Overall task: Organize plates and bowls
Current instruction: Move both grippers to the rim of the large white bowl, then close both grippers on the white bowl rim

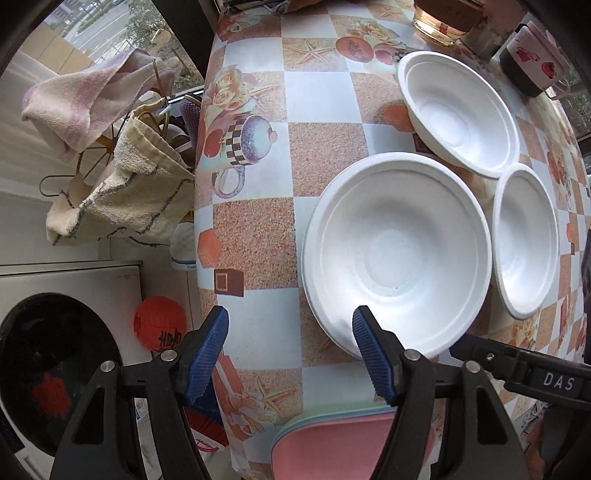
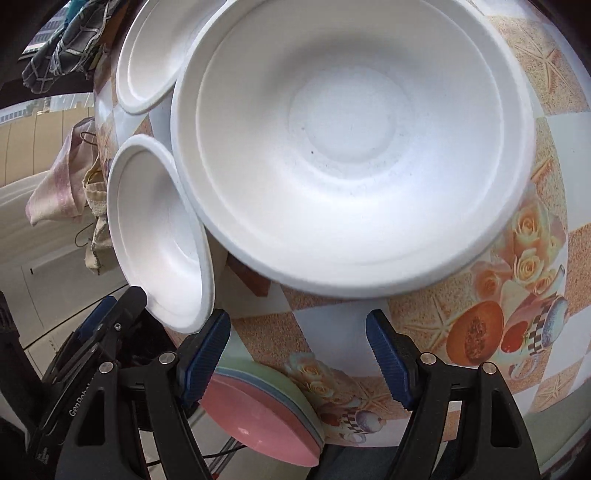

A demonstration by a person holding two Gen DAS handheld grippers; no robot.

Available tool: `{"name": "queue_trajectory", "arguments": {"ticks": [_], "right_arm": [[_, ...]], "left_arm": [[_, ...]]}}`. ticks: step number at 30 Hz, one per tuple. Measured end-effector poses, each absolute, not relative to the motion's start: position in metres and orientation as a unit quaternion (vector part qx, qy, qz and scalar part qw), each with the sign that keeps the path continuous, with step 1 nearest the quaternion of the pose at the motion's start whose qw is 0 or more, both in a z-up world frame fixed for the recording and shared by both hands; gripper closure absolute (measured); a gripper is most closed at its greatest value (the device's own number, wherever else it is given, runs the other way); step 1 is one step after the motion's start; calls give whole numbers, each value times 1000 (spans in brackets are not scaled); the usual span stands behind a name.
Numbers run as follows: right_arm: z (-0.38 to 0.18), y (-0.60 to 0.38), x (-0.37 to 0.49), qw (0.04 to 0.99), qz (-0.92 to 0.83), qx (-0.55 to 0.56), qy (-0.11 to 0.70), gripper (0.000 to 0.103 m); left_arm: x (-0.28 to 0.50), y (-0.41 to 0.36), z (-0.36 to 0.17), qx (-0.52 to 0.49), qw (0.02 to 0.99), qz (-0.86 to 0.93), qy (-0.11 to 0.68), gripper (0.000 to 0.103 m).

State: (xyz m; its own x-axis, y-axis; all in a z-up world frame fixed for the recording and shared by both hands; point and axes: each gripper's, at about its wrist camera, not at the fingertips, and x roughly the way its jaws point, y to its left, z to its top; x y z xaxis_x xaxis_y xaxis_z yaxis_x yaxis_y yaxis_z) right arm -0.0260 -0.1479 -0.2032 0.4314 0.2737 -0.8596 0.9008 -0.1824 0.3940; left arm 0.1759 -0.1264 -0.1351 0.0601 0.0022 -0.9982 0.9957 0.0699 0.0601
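Three white foam bowls sit on the checked table. In the left wrist view the nearest bowl (image 1: 397,254) is just ahead, a second (image 1: 458,110) lies behind it and a third (image 1: 526,240) to its right. My left gripper (image 1: 290,334) is open and empty, its right finger just over the near bowl's rim. In the right wrist view a large bowl (image 2: 351,144) fills the frame, with one bowl (image 2: 159,236) to its left and another (image 2: 159,55) beyond. My right gripper (image 2: 297,338) is open and empty, just short of the large bowl. A stack of pastel plates (image 2: 266,410), pink on top, lies at the near table edge, also in the left wrist view (image 1: 332,443).
A glass jar (image 1: 439,22) and a patterned mug (image 1: 535,59) stand at the table's far right. Towels (image 1: 107,155) hang on a rack left of the table. A black pan (image 1: 48,373) and a red lantern (image 1: 159,321) are below the table's left edge (image 1: 207,229).
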Motion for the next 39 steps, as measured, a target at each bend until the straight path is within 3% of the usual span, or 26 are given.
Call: {"name": "queue_trajectory", "arguments": {"ticks": [13,28,29,31,32,33,35,39], "right_arm": [[-191,-138,-54,481,-327,739,341,26],[-197,-162,-16,505,-359,693,367,26],[-197,-163,-14,506,-360,690,373,28],[-196,-163,-11,509,-358,681,386,58],[-198,-163,-9,511,-344,687,385,73],[-200,-163,-9,511,-330,697,380,81],[-199,-161,-10,515,-322,698,379,88],[-196,-156,-14,523,-314,683,401,88]], "left_arm": [[187,-145,-133,482,550,-469,495,30],[189,-173,-171,488,551,-458,499,30],[188,-173,-173,491,546,-457,502,34],[185,-172,-173,481,537,-467,512,46],[183,-171,-171,473,531,-476,517,57],[180,-170,-169,467,526,-483,522,69],[172,-168,-169,476,522,-482,519,70],[160,-155,-170,488,513,-482,516,70]]}}
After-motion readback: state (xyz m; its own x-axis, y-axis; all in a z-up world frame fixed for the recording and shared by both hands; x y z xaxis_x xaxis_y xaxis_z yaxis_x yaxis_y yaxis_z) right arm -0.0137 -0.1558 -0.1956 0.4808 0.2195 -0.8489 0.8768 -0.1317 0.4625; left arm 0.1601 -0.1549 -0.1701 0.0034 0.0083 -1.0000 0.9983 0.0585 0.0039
